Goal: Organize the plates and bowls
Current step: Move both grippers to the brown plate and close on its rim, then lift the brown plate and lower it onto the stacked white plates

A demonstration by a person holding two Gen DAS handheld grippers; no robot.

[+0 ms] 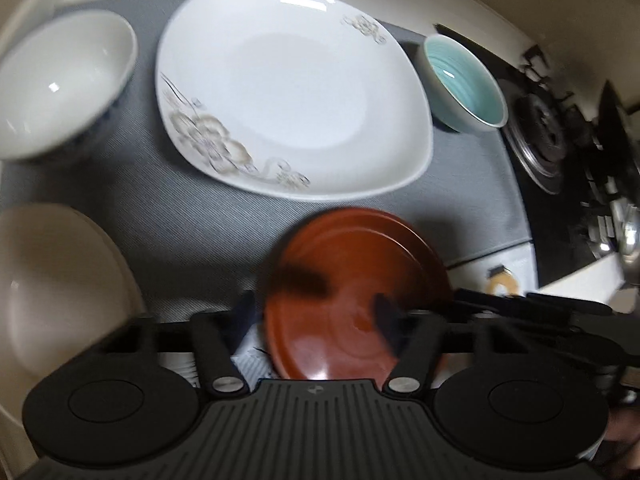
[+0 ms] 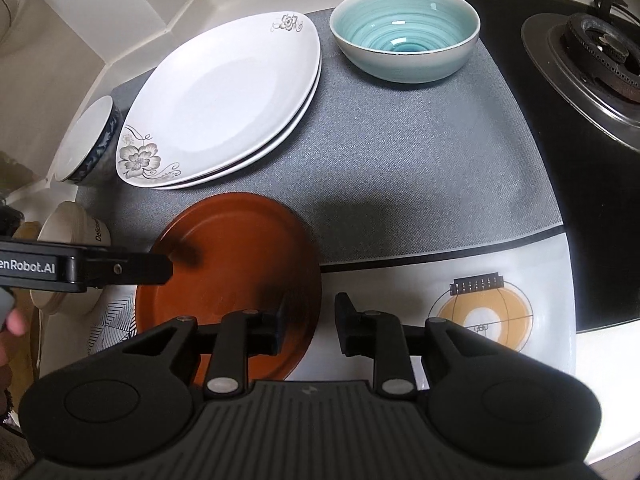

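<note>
Brown plate [image 2: 228,284] lying nearest on grey mat's [image 2: 420,184] front edge | right gripper [image 2: 310,322] released, straddling its rim untouched | left gripper [image 1: 340,300] reaching over it, grip unclear through blur | stiff, glossy, likely slippery, breakable; take hold at rim.

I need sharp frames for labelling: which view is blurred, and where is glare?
Left wrist view: motion-blurred, the round brown plate smeared; glare on the white flowered plate. Right wrist view: mostly sharp, a highlight in the turquoise ribbed bowl.

Grey mat [image 2: 420,168] beside gas burner [image 2: 600,52]
</note>
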